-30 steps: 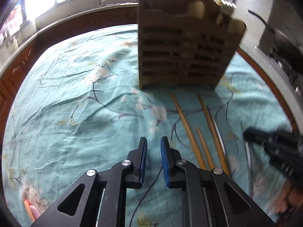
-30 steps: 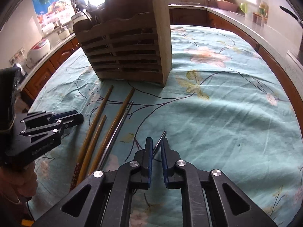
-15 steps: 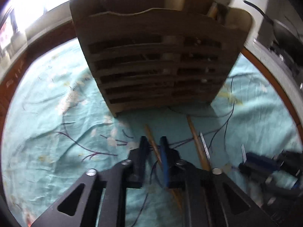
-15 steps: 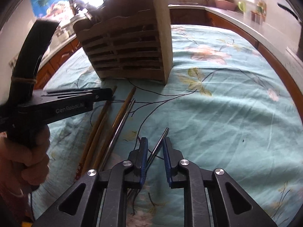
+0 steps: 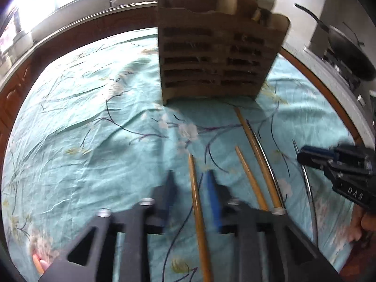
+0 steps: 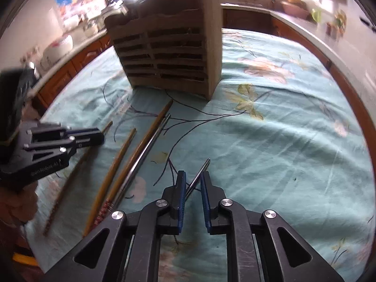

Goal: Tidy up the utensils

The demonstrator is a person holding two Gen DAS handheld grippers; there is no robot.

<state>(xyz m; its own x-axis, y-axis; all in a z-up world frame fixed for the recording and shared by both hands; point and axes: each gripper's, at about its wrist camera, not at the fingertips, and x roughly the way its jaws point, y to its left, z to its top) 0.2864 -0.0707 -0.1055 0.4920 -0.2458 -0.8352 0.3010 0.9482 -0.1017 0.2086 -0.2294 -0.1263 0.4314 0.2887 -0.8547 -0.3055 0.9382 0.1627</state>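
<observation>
Wooden chopstick (image 5: 197, 213) lying between the blue pads of the left gripper (image 5: 191, 183), jaws spread with gaps on both sides, not pinching; view blurred. Same chopstick (image 6: 77, 168) seen from the right wrist camera running under the left gripper (image 6: 94, 138), tip poking out beyond it. Two more wooden chopsticks just beside: a shorter one (image 5: 250, 176) (image 6: 112, 172) and a longer one (image 5: 256, 152) (image 6: 143, 144), with a metal chopstick (image 5: 266, 157) (image 6: 145, 154) lying right against the longer one. Second metal chopstick (image 6: 197, 177) (image 5: 306, 181) lying apart from the others, slanting between the pads of the right gripper (image 6: 192, 176) (image 5: 303, 157), close to the left pad, clear gap on the right; contact not discernible, jaws narrow but not closed. All on a teal flowered cloth (image 5: 82, 129) (image 6: 282, 141) over a round table, wooden rim (image 6: 352, 94) showing. Slatted wooden holder (image 5: 218, 56) (image 6: 171, 51) standing upright on the cloth beyond the chopstick tips, some utensils already sticking out of its top. Kitchen counter (image 5: 70, 11) behind; dark pan (image 5: 347, 54) off to the right.
</observation>
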